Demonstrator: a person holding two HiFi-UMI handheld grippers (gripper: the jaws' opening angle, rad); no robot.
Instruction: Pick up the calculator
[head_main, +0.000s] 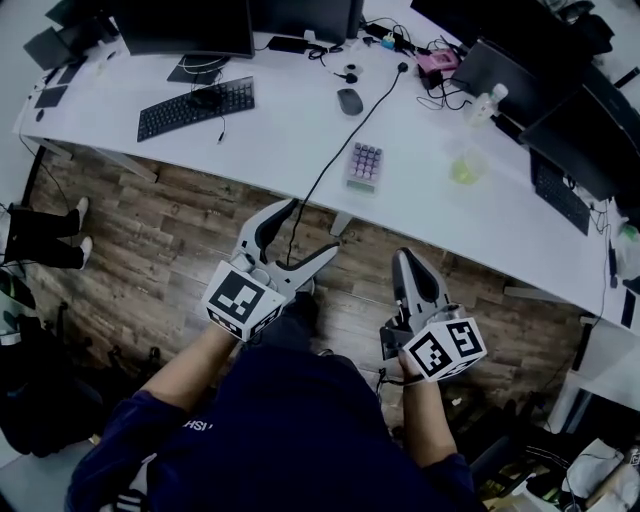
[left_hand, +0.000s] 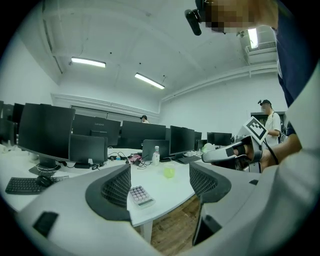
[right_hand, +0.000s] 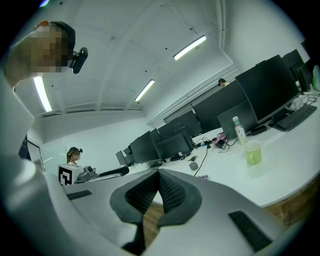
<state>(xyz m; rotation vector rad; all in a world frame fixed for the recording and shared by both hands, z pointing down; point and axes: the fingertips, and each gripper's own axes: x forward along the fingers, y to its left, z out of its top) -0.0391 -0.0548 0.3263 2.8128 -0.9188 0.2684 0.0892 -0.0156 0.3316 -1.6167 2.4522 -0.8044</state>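
Left gripper (head_main: 312, 228): fingers released, spread wide, with nothing between them. In the left gripper view we see both ribbed pads (left_hand: 117, 189) with open space from one to the other.

Right gripper (head_main: 407, 262): fingers clenched. In the right gripper view the two pads meet along their length, and we see nothing caught between them.

Both grippers are held over the wood floor (head_main: 150, 225), their fingertips short of the front edge of the white desk (head_main: 290, 140).

Calculator (head_main: 365, 165): pale, with purple keys, lying flat on the desk near its front edge. It is ahead of the left gripper's fingertips and a little to their right, well apart from them. From the right gripper's fingertips it lies ahead and slightly left, also well apart. In the left gripper view it shows through the gap between the fingers, closer to the left pad, and nothing touches it.

A black cable (head_main: 340, 150) runs across the desk just left of the calculator and drops over the edge toward the left gripper's fingertips.

Further out from the fingertips:
- A green cup (head_main: 465, 168) stands right of the calculator.
- A clear bottle (head_main: 487, 103) stands beyond the cup.
- A mouse (head_main: 349, 101) lies beyond the calculator.
- A black keyboard (head_main: 196, 107) lies far to the left.
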